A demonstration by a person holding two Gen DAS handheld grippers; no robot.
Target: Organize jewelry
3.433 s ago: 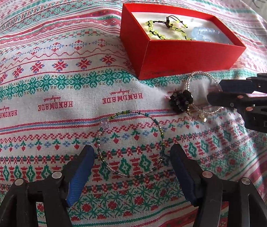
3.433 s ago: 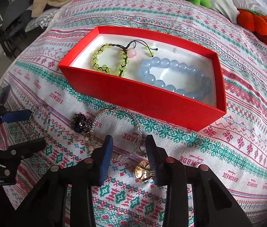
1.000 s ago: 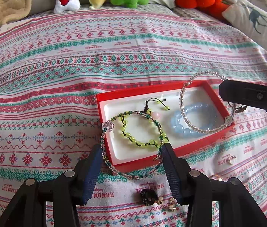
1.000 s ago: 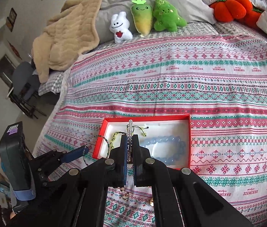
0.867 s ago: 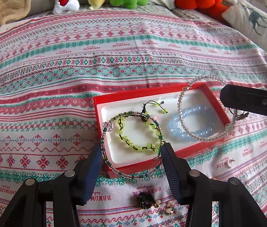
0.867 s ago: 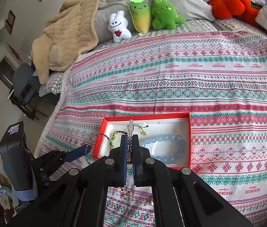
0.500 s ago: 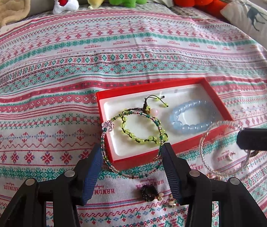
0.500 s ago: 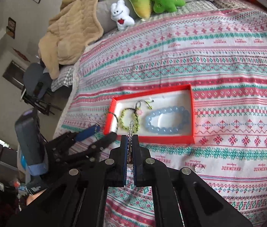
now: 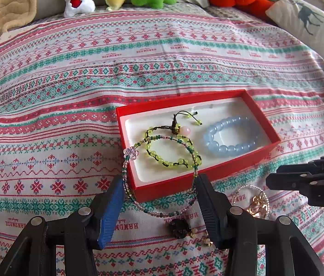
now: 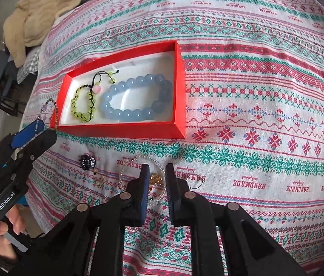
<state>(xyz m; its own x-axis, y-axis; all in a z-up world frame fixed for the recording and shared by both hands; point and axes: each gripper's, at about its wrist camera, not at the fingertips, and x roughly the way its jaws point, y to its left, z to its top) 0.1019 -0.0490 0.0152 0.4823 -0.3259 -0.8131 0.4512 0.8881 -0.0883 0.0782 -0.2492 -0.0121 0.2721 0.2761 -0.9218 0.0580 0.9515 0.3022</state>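
Bracelet (image 9: 162,174) of mixed beads sits stretched between my left tongs (image 9: 159,204), low in the frame, overlapping the red box's (image 9: 208,177) near-left corner. Right tongs (image 10: 157,186) stand slightly apart over the clear bracelet (image 10: 139,172) on the bed.

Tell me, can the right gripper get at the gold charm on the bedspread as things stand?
Probably yes. The right gripper is open, fingers either side of the gold charm, which lies inside the clear bead bracelet on the bedspread. Only that bracelet's strand crowds it and might get pinched too.
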